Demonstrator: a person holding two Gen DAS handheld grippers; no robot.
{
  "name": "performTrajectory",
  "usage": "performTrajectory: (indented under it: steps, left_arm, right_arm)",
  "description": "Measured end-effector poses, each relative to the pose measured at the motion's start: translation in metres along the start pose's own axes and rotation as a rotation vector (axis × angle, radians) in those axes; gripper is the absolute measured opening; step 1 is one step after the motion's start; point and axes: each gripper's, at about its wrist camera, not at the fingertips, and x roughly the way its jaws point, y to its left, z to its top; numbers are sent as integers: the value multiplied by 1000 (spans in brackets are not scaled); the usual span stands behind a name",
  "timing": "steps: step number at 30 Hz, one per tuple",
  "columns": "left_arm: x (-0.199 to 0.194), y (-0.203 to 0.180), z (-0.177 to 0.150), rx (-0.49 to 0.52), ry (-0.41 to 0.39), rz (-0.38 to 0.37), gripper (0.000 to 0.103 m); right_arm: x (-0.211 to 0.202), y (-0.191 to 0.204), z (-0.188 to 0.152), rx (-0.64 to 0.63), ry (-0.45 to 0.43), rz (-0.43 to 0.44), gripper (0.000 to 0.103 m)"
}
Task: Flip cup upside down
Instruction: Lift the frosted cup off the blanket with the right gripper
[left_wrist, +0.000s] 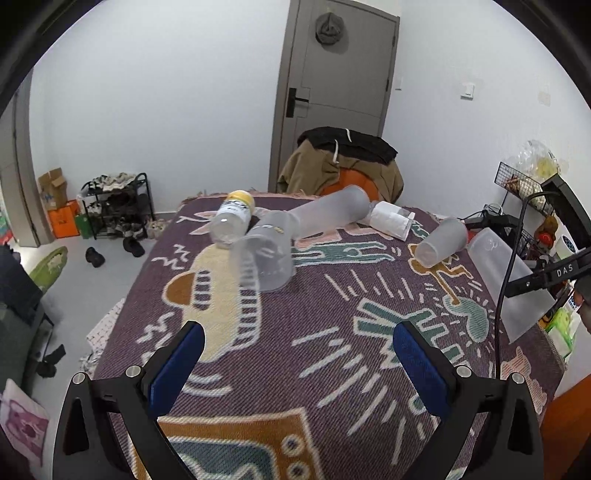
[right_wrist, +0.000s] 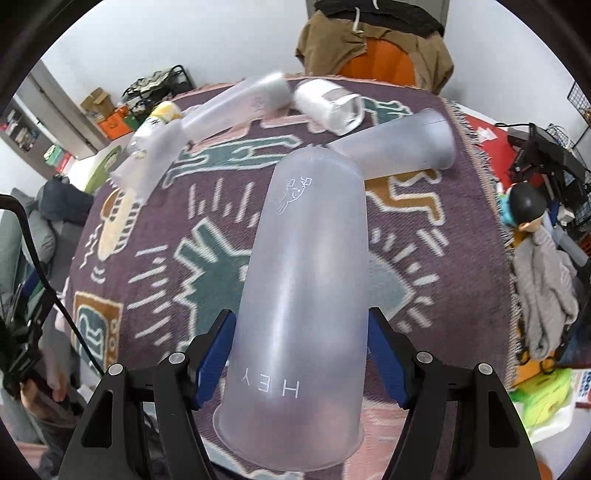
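Observation:
A tall frosted plastic cup (right_wrist: 306, 295) marked "HEY" stands upside down, rim on the patterned cloth, between the blue pads of my right gripper (right_wrist: 301, 332). The pads sit at its sides; whether they press it I cannot tell. The same cup shows at the right edge of the left wrist view (left_wrist: 506, 280). My left gripper (left_wrist: 299, 350) is open and empty above the cloth. A blurred clear cup (left_wrist: 267, 254) shows ahead of it, tilted, seemingly in motion; it also appears in the right wrist view (right_wrist: 147, 162).
On the patterned cloth (left_wrist: 332, 332) lie a long frosted cup (left_wrist: 328, 214), a yellow-capped bottle (left_wrist: 232, 218), a white wrapped container (left_wrist: 391, 218) and another frosted cup on its side (left_wrist: 441, 242). A clothes-covered chair (left_wrist: 343, 162) stands behind. Clutter and a wire rack (left_wrist: 524, 184) sit at right.

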Motion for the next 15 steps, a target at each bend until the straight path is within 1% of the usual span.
performTrajectory:
  steps: [4,9,15]
  left_arm:
    - [-9,11,-8,-13,0,-7,102]
    - [-22,21,-18,-8,-22,23,102]
    - [-25,38,-26,-35,-7,32,102]
  right_arm:
    - [5,26,-9,-18,15,40,71]
    - [16,60,-19,-36,37,98,71]
    - [39,93,-26,-51,84,160,71]
